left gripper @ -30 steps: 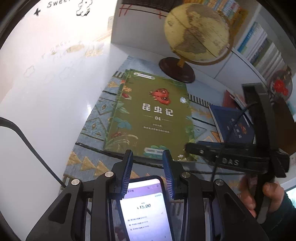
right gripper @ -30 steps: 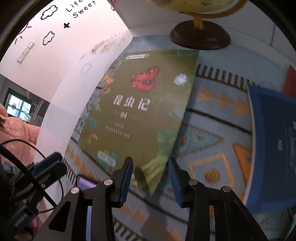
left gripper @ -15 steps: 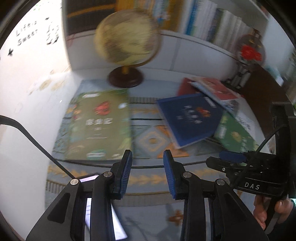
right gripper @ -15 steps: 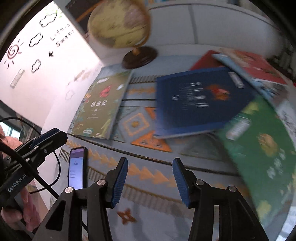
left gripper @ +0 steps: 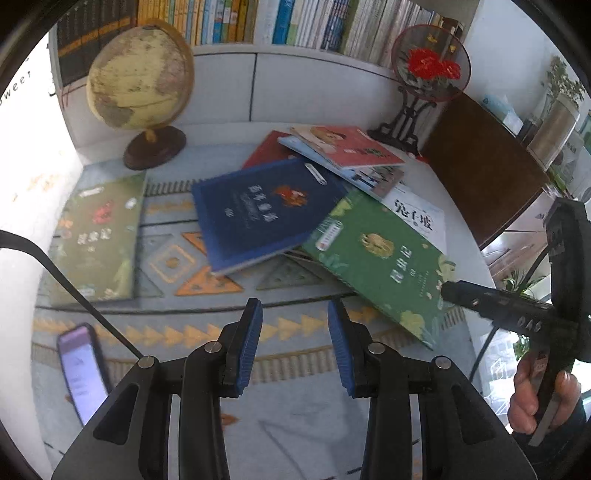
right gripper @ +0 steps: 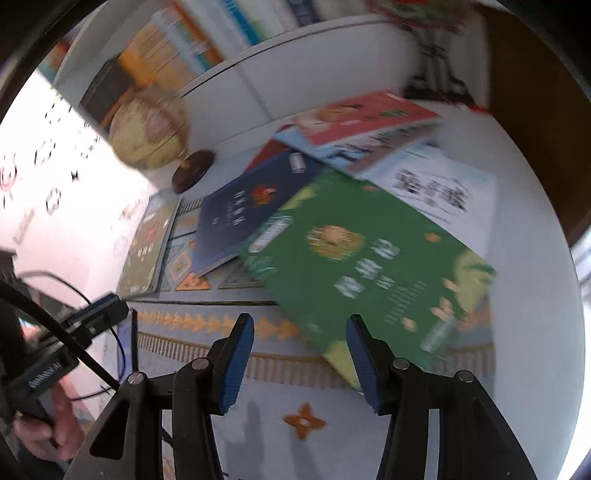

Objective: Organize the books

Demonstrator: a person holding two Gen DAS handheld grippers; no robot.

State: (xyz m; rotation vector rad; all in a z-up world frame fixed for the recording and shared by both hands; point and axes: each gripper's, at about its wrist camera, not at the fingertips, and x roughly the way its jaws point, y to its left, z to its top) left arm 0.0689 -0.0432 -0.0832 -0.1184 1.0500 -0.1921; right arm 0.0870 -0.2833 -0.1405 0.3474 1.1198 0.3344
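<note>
An olive-green book (left gripper: 98, 236) lies flat at the left of the patterned mat, also in the right wrist view (right gripper: 147, 247). A loose pile to its right holds a navy book (left gripper: 258, 212) (right gripper: 240, 214), a bright green book (left gripper: 384, 258) (right gripper: 369, 266), a white book (left gripper: 417, 218) and a red book (left gripper: 351, 146) (right gripper: 369, 118). My left gripper (left gripper: 294, 314) is open and empty above the mat's front. My right gripper (right gripper: 299, 332) is open and empty, near the green book's front corner; its body shows in the left view (left gripper: 517, 306).
A globe (left gripper: 138, 79) stands at the back left. A round fan ornament (left gripper: 430, 70) stands at the back right. A shelf of books (left gripper: 295, 22) runs behind. A phone (left gripper: 85, 373) lies at the mat's front left. A brown cabinet (left gripper: 480, 166) is at the right.
Both grippers have pulled back and swung right, away from the olive-green book toward the pile. The right gripper has opened wider. The olive-green book stays flat at the left.
</note>
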